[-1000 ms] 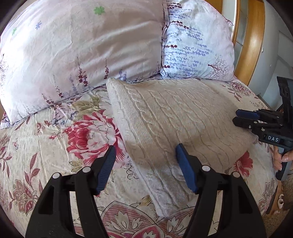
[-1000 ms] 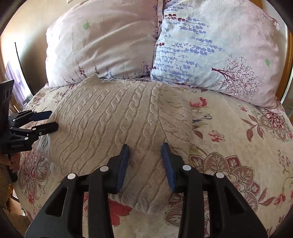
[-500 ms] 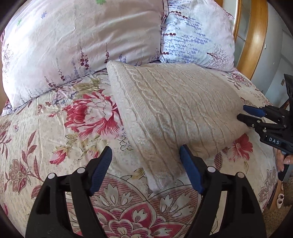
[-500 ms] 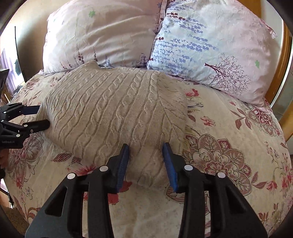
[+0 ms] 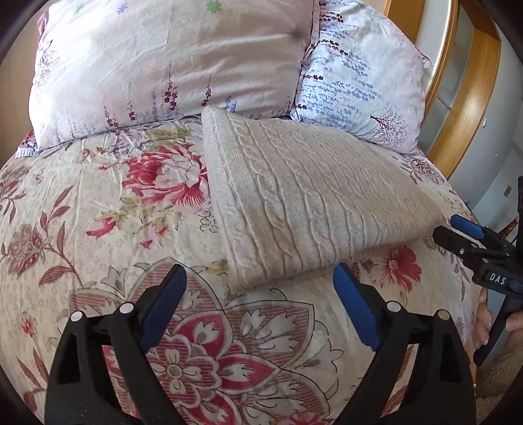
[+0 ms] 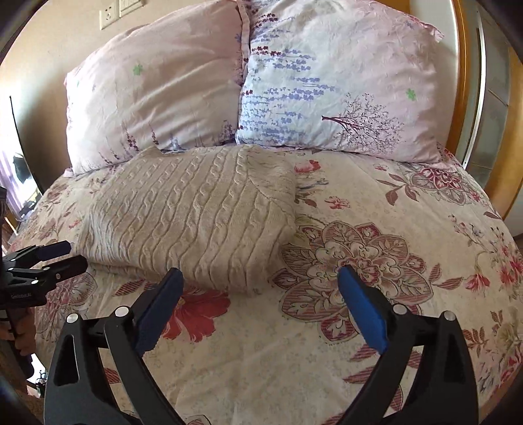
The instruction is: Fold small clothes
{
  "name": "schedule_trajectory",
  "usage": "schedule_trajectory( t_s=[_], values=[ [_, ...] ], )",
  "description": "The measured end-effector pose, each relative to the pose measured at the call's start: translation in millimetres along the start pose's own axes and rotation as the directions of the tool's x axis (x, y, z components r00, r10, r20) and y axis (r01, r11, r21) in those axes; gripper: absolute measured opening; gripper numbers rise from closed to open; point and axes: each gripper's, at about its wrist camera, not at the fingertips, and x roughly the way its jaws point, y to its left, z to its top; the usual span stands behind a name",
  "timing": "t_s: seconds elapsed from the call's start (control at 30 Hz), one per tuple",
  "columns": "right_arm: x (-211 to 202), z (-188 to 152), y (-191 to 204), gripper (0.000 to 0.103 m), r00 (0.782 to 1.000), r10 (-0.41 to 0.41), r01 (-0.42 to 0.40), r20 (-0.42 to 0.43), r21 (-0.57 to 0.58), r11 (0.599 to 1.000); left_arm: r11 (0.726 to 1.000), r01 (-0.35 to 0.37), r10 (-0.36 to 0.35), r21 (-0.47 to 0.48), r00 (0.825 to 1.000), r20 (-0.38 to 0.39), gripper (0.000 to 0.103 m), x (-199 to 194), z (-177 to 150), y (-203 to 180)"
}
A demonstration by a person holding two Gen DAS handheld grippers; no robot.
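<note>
A cream cable-knit sweater (image 5: 310, 209) lies folded into a neat rectangle on the flowered bedspread (image 5: 108, 209), in front of the pillows. It also shows in the right wrist view (image 6: 196, 219). My left gripper (image 5: 260, 309) is open and empty, just short of the sweater's near corner. My right gripper (image 6: 258, 307) is open and empty, just short of the sweater's near edge. Each gripper shows in the other's view, the right one (image 5: 457, 233) at the sweater's right side and the left one (image 6: 59, 258) at its left side.
Two flowered pillows (image 6: 157, 94) (image 6: 333, 85) lean at the head of the bed. A wooden bed frame (image 5: 470, 94) curves along the right. A wall socket (image 6: 109, 13) sits on the beige wall behind. The bedspread (image 6: 376, 202) stretches right of the sweater.
Both grippers have pulled back from the sweater. The right gripper's jaws, narrow over the sweater's edge before, have opened wide. The folded sweater lies still.
</note>
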Motion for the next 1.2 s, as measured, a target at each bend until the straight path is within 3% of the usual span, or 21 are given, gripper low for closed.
schedule_trajectory(
  t_s=[0.2, 0.37, 0.6, 1.2],
  values=[
    [1.3, -9.6, 17.3, 0.102, 1.000, -0.019, 0.020, -0.021, 0.014, 1.000, 0.997, -0.083, 0.083, 0.005, 0.996, -0.018, 0.101, 5.2, -5.9, -12.1],
    [12.0, -12.5, 26.6, 0.102, 0.997, 0.008, -0.005, -0.078, 0.035, 0.999, 0.992, -0.121, 0.122, 0.032, 0.991, -0.049, 0.101, 15.8, -10.7, -20.8],
    [21.6, -18.9, 39.3, 0.102, 0.994, -0.037, 0.035, -0.103, -0.015, 0.999, 0.979, -0.190, 0.196, 0.079, 0.977, -0.079, 0.101, 27.6, -14.2, -26.8],
    [34.2, -20.5, 36.6, 0.102, 0.985, -0.071, 0.070, -0.158, -0.011, 0.998, 0.978, -0.192, 0.198, 0.081, 0.977, -0.074, 0.101, 28.2, -13.2, -27.1]
  ],
)
